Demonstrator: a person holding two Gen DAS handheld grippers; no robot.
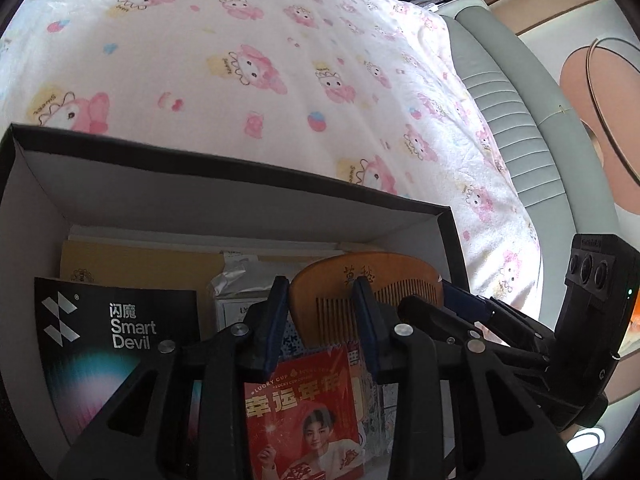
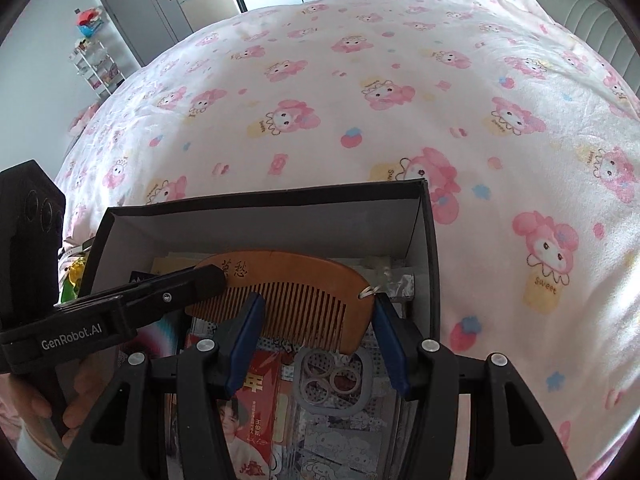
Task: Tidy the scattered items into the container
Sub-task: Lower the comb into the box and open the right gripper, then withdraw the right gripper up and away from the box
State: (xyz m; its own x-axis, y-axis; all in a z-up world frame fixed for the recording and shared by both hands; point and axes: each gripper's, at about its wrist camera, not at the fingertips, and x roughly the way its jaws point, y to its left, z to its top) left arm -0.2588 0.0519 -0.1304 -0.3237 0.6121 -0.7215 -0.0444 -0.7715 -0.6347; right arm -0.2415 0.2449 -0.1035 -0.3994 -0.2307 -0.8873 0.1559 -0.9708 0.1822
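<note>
soft daylight, strong fisheye bending, sharp centres

both views are lit evenly by diffuse daylight; the pink-printed bedspread (image 2: 360,92) is rendered bright, almost washed out toward the left in the left wrist view. the inside of the black box (image 1: 240,184) is left in dim shadow, and its contents are seen darker. straight edges are bowed by the lens, and dark vignetted corners are seen. slight softness is noted at the rims; no motion blur is noted.
</note>
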